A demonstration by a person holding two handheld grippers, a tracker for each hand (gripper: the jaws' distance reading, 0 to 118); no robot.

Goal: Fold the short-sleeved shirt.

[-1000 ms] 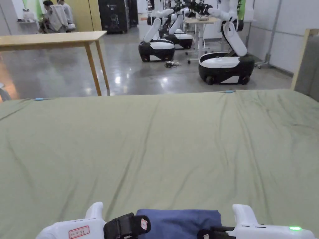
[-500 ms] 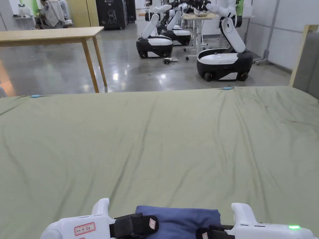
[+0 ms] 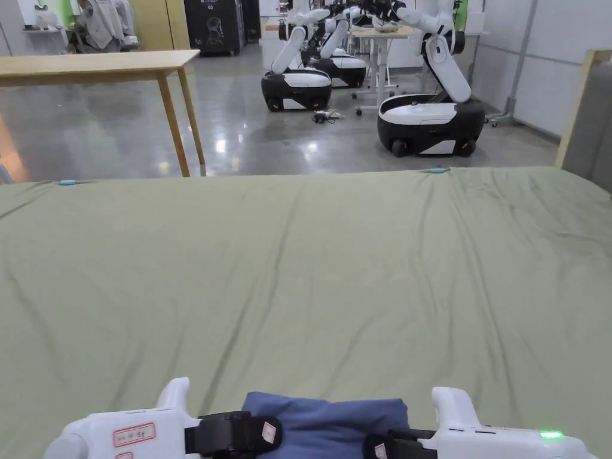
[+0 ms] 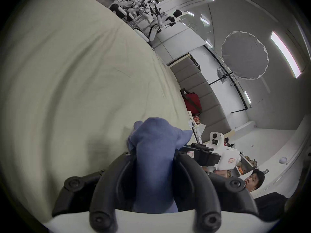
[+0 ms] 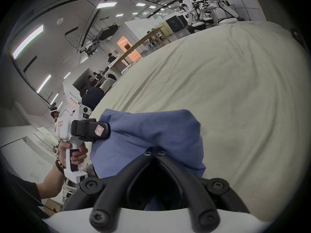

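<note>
Compared with a second earlier, the blue short-sleeved shirt (image 3: 326,420) and both grippers are sitting slightly further left along the near edge of the head view, the left gripper (image 3: 263,431) having drawn back a little; part of this shift may be the camera's. The shirt, already a compact bundle, is lying on the green sheet of the bed (image 3: 311,269), at its near edge. In the left gripper view the left gripper (image 4: 154,167) is clamping a thick roll of shirt (image 4: 154,154) between its two jaws. In the right gripper view the right gripper (image 5: 155,150) is pinching the near fold of the cloth (image 5: 151,130), jaw tips meeting. The fabric is looking soft, light and limp; it is sagging between the holds, so it is likely to slump where unsupported. Folded edges or corners, taken through all layers, are appearing the safest holds. The bundle's near part is being cut off in the head view, and sleeves, collar and layer count are staying hidden.
</note>
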